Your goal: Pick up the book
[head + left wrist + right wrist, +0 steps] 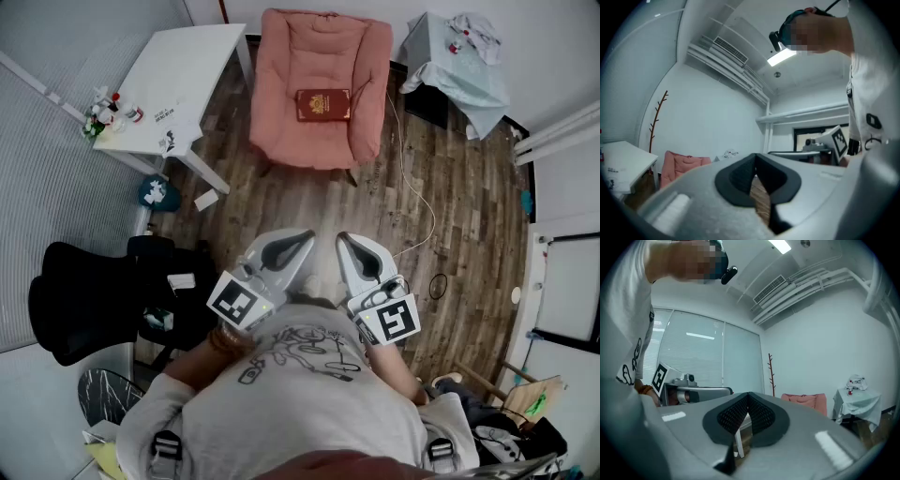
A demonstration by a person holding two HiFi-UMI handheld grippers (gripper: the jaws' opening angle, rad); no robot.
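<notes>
A dark red book [323, 103] with gold cover ornament lies flat and closed on the armchair seat [309, 141].

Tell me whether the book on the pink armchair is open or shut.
Shut. The book lies flat on the armchair seat, its red cover with a gold emblem facing up, no pages showing.
</notes>
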